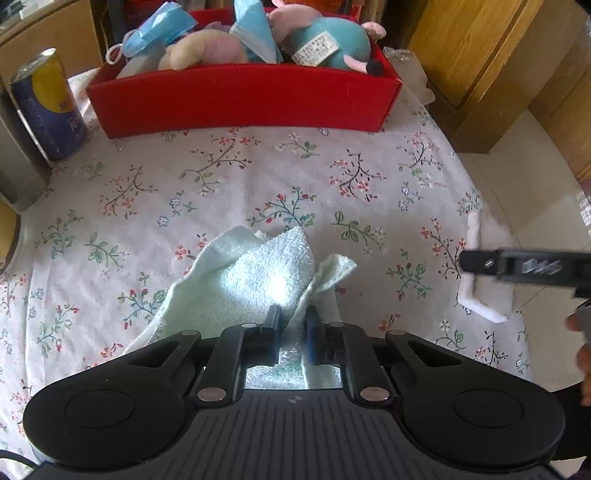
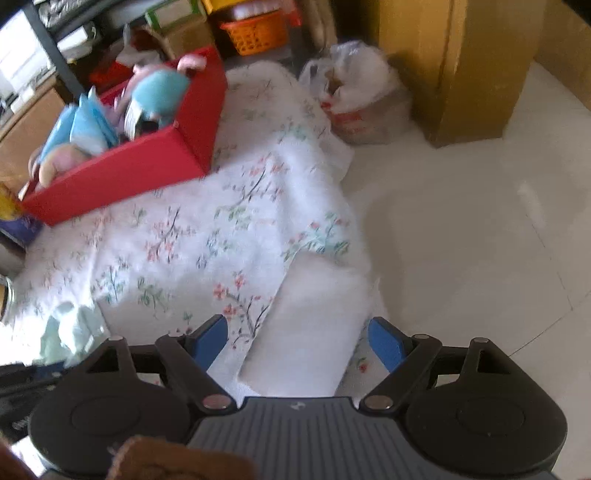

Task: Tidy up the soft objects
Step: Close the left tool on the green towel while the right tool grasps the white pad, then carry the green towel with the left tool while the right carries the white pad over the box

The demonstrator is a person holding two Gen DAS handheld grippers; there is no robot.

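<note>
The pale green towel (image 1: pixel 255 280) is seen crumpled on the flowered tablecloth (image 1: pixel 258 177), directly ahead of the left gripper (image 1: pixel 291 321), whose jaws are clenched on a fold at the towel's near edge. In the left wrist view the bulk of the cloth is spread from the grip toward ten o'clock, and its long axis is judged to run from about four o'clock up to ten o'clock. The red box (image 1: pixel 243 99), already loaded with plush toys (image 1: pixel 325 44) and blue face masks (image 1: pixel 162 29), is found at twelve o'clock, well apart from the towel, with bare cloth between.

The right gripper (image 2: pixel 297 341) is held released, its blue pads (image 2: pixel 212 339) spread wide with nothing pressed between them; below it only the tablecloth's edge and a white foam strip (image 2: pixel 314 332) are seen. From it the towel (image 2: pixel 70 332) lies at about nine o'clock, and the box (image 2: pixel 122 166) at about eleven o'clock.

The left hand is therefore judged the nearer and the one engaged. The coming move is judged to be a lift and a carry toward twelve o'clock, over the near wall of the box. A blue and yellow can (image 1: pixel 48 107) stands at ten o'clock, beside the box's left end, and is best kept clear of.
</note>
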